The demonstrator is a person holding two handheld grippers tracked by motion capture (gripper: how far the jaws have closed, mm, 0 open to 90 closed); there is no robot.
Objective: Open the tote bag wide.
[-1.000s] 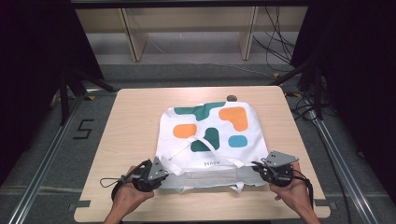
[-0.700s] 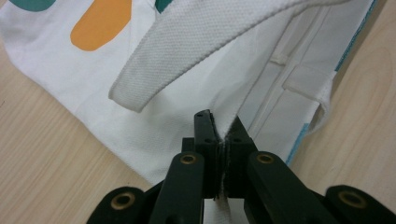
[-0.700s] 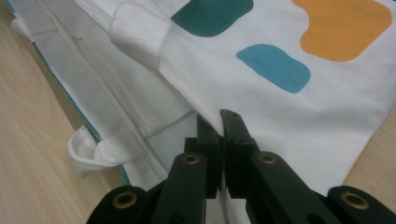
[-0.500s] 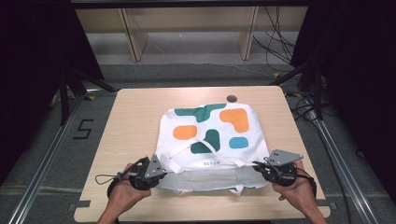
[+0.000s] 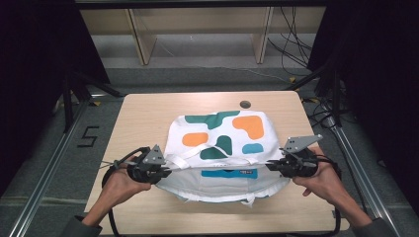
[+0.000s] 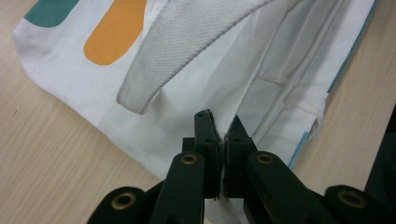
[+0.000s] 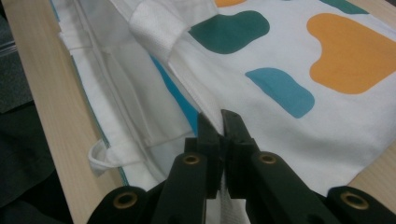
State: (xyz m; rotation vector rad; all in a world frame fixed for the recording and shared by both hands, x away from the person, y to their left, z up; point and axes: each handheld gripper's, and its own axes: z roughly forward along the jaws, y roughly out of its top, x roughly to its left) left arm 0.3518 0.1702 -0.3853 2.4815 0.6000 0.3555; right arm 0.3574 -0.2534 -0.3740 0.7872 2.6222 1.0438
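A white cloth tote bag with green, orange and blue blobs (image 5: 222, 143) lies flat in the middle of the light wooden table (image 5: 143, 113). Its open end faces the near edge of the table, where the person is.

The left gripper (image 5: 163, 170) is at the near left corner of the bag. In the left gripper view its two black jaws are squeezed shut on the white top edge of the bag, and the cloth sticks up from between the tips. A thick white woven handle strap (image 6: 187, 46) curves across the bag just past the jaws, not touching them.

The right gripper (image 5: 274, 165) is at the near right corner of the bag. In the right gripper view its jaws are also pinched tight on the white edge of the bag, right beside a blue blob (image 7: 280, 91). A bright blue lining (image 7: 175, 95) shows inside the open bag, to the left of the jaws.

Between the two grippers the top edge of the bag is lifted off the bottom layer and pulled in a straight line. A hand (image 5: 118, 185) holds each gripper from the near side.
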